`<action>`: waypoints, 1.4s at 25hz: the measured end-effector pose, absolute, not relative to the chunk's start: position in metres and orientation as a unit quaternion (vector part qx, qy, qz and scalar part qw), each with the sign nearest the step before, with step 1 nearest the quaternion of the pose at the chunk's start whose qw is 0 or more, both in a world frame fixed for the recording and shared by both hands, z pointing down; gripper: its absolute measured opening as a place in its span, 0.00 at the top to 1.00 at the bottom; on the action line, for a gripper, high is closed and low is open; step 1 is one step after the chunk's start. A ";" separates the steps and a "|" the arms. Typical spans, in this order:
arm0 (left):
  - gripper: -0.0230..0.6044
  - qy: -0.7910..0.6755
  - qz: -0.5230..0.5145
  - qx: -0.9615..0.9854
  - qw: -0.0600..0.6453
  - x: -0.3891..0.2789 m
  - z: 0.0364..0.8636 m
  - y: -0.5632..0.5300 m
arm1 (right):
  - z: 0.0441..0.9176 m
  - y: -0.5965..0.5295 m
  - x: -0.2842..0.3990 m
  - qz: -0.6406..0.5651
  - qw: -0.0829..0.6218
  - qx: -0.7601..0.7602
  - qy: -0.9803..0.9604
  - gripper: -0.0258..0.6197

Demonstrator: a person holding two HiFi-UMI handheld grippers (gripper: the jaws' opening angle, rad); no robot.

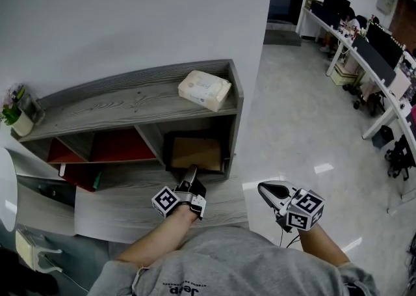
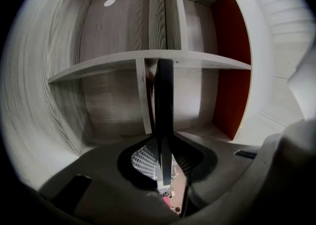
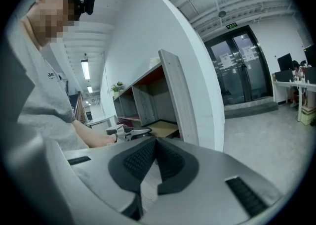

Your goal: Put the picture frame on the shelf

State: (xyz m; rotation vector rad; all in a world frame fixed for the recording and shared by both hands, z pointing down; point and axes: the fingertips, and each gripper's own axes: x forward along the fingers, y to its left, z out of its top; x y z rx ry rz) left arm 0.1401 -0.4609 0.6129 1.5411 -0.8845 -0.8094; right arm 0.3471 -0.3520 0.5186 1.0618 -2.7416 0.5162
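Observation:
The picture frame (image 1: 195,153), black-edged with a brown face, sits partly inside the right-hand compartment of the grey wooden shelf (image 1: 130,103). My left gripper (image 1: 190,183) is shut on its near edge. In the left gripper view the frame (image 2: 164,100) shows edge-on as a dark strip running from between the jaws toward the shelf dividers (image 2: 163,16). My right gripper (image 1: 272,192) hangs over the floor to the right of the shelf, shut with nothing in it; in the right gripper view its pads (image 3: 143,157) meet at the tip.
A cardboard box (image 1: 205,89) lies on the shelf top, and a potted plant (image 1: 14,114) stands at its left end. Red back panels (image 1: 120,145) line the left compartments. Desks with monitors (image 1: 374,47) stand far right. Glass doors (image 3: 242,66) lie beyond the shelf's end.

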 end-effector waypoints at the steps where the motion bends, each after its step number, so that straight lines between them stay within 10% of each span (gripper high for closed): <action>1: 0.82 -0.375 -0.342 0.653 0.562 0.142 0.612 -0.463 | 0.518 -0.352 0.347 0.172 0.078 0.355 -0.916 0.93; 24: 0.80 -0.327 -0.312 0.669 0.590 0.174 0.619 -0.485 | 0.523 -0.350 0.346 0.183 0.076 0.356 -0.913 0.93; 35: 0.59 -0.278 -0.310 0.662 0.623 0.173 0.609 -0.450 | 0.521 -0.342 0.323 0.180 0.071 0.342 -0.919 0.93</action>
